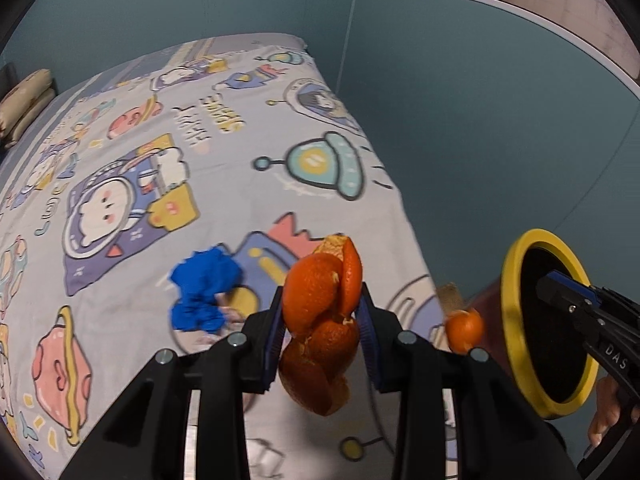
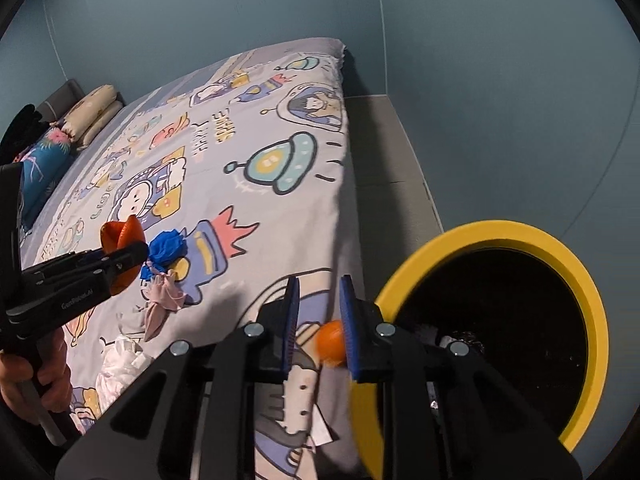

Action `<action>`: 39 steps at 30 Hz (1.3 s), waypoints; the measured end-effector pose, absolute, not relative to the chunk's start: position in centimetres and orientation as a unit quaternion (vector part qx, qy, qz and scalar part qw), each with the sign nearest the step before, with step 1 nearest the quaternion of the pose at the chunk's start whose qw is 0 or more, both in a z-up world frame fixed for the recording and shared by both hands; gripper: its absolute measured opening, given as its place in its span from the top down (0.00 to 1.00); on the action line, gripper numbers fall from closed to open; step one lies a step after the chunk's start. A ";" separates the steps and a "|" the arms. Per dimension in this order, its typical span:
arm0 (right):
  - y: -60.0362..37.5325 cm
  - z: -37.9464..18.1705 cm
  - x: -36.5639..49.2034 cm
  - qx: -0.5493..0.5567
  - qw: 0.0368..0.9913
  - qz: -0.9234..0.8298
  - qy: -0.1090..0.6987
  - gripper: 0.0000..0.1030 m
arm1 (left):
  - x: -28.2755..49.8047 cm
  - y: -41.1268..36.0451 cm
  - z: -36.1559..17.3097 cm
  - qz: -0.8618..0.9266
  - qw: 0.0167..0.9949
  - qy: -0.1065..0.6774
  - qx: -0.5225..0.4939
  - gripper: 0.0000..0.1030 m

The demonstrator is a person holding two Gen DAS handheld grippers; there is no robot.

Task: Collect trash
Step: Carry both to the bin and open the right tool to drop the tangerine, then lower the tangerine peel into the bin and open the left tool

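My left gripper [image 1: 322, 290] is shut on a large orange peel [image 1: 320, 320], held above the cartoon-print bed sheet [image 1: 160, 160]. From the right wrist view, the left gripper [image 2: 132, 256] and the peel [image 2: 120, 236] are at the left. A small orange peel piece [image 1: 464, 330] is blurred between the bed edge and the yellow-rimmed bin [image 1: 516, 312], apart from my right gripper [image 1: 550, 280]. The right gripper [image 2: 319, 280] stands over the bin's rim [image 2: 500, 232] with a gap between its blue pads and nothing pressed between them. The small piece [image 2: 330, 342] shows below them.
A crumpled blue wad [image 2: 168, 248] lies on the sheet, with a pinkish crumpled piece [image 2: 160, 300] and white crumpled paper [image 2: 120, 364] nearer the front. Pillows [image 2: 92, 114] sit at the far end. A grey ledge [image 2: 384, 160] and teal wall run along the bed's right side.
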State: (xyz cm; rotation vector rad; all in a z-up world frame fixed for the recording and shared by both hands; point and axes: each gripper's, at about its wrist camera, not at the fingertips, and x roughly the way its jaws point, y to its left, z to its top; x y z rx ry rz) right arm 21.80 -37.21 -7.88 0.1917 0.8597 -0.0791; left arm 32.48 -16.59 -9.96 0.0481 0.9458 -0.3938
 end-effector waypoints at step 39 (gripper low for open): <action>-53.0 -4.6 9.4 0.180 0.895 -0.202 0.356 0.80 | 25.0 -37.8 -13.1 -0.368 0.788 0.483 0.100 0.61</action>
